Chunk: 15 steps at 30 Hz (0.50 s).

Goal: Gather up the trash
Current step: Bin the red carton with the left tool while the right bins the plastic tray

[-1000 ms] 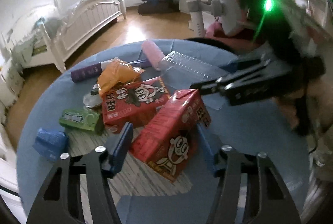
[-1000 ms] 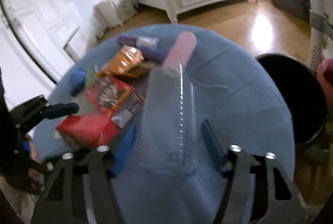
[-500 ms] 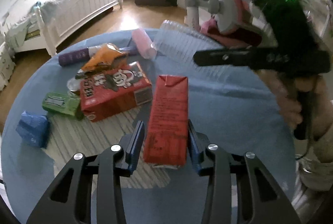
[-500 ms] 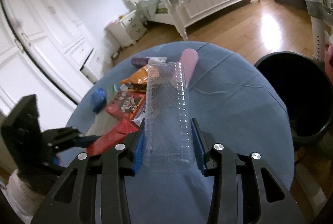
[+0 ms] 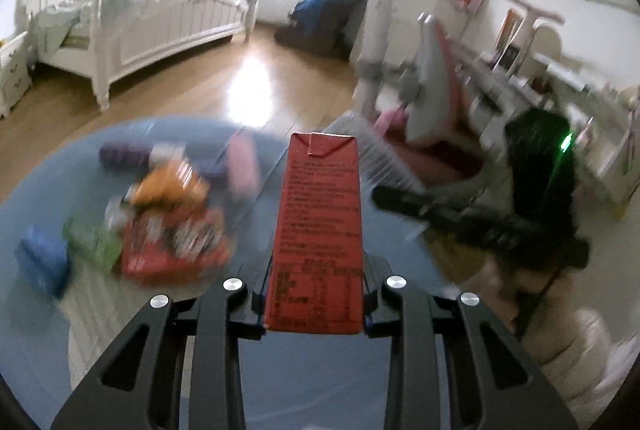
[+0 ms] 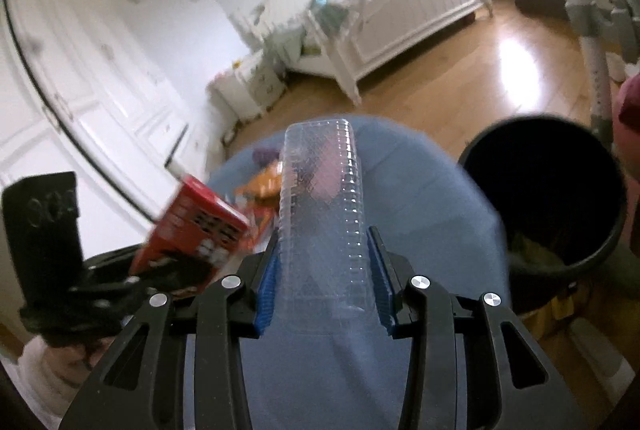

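Two grippers each carry one item above the blue-covered table (image 6: 432,198). The left gripper (image 5: 314,304) is closing, its pads pressed on a red drink carton (image 5: 318,230) held lengthwise. The right gripper (image 6: 325,280) is clenched on a clear plastic tray (image 6: 322,214). A black bin (image 6: 548,206) stands just beside the table.

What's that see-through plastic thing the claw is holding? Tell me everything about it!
It is a long clear plastic tray with rows of little bumps, rounded corners and a raised rim. It looks thin and empty, and you can see the blue round table and other trash through it. The right claw pinches its near end between blue pads, so it sticks out forward above the table, with the black bin off to its right.
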Available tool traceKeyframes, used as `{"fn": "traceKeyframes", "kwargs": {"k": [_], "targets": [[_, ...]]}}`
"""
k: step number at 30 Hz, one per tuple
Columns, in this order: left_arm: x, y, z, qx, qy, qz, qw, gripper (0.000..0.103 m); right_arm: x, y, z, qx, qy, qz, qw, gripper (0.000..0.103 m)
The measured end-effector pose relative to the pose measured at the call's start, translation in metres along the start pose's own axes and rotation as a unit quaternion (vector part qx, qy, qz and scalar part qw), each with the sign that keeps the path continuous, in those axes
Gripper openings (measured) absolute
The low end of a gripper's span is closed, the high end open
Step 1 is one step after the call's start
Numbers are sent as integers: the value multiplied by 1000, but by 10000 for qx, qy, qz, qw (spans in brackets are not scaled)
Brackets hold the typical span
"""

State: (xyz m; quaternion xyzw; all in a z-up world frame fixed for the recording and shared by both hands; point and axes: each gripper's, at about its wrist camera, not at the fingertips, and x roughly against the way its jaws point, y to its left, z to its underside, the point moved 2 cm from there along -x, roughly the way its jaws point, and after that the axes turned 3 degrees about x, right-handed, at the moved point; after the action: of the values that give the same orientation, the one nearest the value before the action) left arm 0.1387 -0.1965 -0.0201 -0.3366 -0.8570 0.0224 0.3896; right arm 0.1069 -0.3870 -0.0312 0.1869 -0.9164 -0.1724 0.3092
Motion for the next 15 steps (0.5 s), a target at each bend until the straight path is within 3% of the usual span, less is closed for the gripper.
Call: {"fn": "traceKeyframes", "kwargs": {"k": [7, 12, 15], "targets": [[-30, -59, -63, 36, -273, 614, 9977, 31, 59, -53, -49, -124, -896, 556, 9943, 41], [-89, -80, -96, 325, -120, 993, 9945, 31, 68, -112, -59, -332, -952, 1104, 9888, 41], [-123, -80, -103, 530, 25, 999, 9936, 31, 60, -141, -55, -474, -808, 1264, 9876, 41]]}}
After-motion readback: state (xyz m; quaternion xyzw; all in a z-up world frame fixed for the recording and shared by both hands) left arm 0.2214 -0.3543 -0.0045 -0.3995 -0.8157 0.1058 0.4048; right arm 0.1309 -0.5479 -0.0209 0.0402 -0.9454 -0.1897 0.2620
